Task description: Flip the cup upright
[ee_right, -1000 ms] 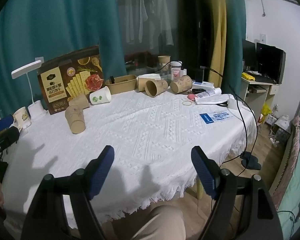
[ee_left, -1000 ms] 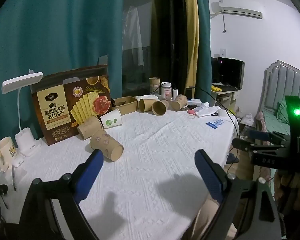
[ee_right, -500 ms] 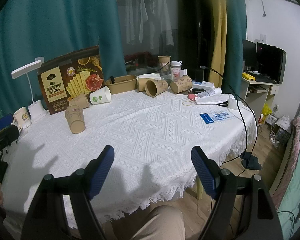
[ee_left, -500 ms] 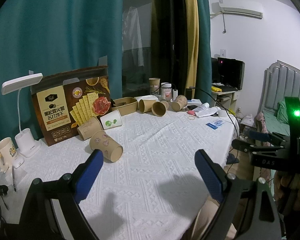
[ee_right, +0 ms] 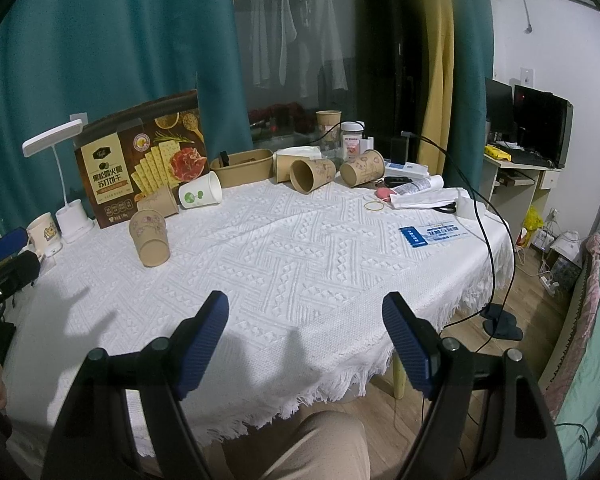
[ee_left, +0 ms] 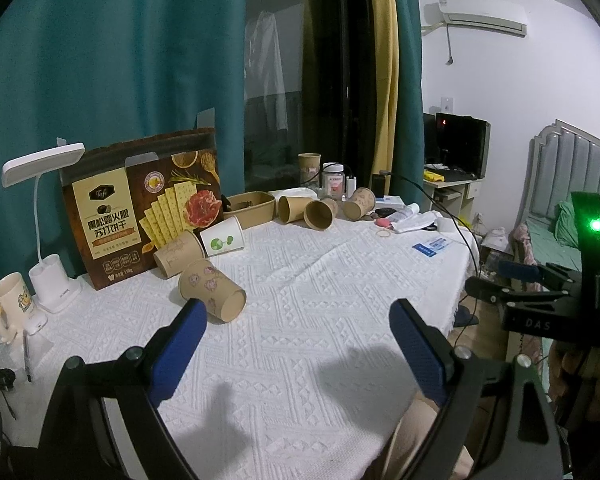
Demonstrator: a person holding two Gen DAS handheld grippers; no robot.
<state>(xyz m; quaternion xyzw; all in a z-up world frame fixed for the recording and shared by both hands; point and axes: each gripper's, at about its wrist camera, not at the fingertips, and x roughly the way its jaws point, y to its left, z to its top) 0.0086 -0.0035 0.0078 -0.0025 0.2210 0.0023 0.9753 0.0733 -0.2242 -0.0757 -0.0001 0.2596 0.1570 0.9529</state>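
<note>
On the white woven tablecloth point(ee_left: 300, 320), toward its left side, a brown paper cup point(ee_left: 211, 291) printed with small pink figures lies on its side, its open mouth turned toward the near edge of the table. The left gripper point(ee_left: 298, 344) hovers low over the cloth just near of this cup, its blue-padded fingers point(ee_left: 178, 350) spread wide apart and holding nothing; the left finger's tip sits close beside the cup's mouth, though contact cannot be told. The right gripper point(ee_right: 305, 340) hangs over the near right edge of the table, its fingers also wide apart and empty, well apart from the cup point(ee_right: 150, 237).

Just behind the lying cup, another brown cup point(ee_left: 178, 253) and a white cup with a green print point(ee_left: 223, 237) lie tipped over in front of a cracker box point(ee_left: 140, 204) that stands against the teal curtain point(ee_left: 120, 60). To the far left stand a white desk lamp point(ee_left: 46, 216) and a cartoon mug point(ee_left: 9, 300). Farther back, three more brown cups point(ee_left: 320, 210) lie on their sides beside a brown paper tray point(ee_left: 250, 208). A blue card point(ee_right: 434, 235) lies near the right edge.
</note>
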